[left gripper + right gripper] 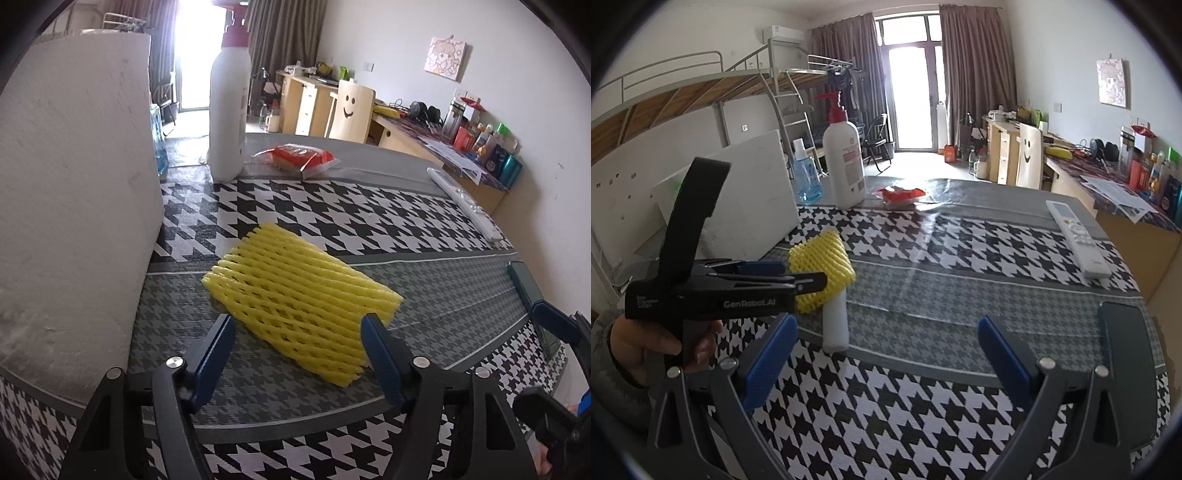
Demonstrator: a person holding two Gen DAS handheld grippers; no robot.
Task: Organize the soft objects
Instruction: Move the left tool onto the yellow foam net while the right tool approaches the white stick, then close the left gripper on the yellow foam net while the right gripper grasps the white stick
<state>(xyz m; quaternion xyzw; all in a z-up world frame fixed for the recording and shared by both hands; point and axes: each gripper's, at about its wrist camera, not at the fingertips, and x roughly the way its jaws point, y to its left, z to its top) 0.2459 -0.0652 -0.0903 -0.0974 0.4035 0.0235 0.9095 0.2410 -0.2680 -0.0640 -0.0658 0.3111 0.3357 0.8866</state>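
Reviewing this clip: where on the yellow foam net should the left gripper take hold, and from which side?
Grip the yellow foam net across its near end, coming in from the near table edge. It lies flat with that end between the open fingers of the left gripper, which straddle its width without pressing. Being soft mesh, it should probably compress under a pinch. The white foam box crowds its left side.

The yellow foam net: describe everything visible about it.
The yellow foam net is a soft mesh sleeve of ribbed strands with diamond holes, flattened and lying on the houndstooth tablecloth. The left gripper straddles its near end, blue fingers not visibly pressing it. In the right wrist view it overlaps a white cylinder.
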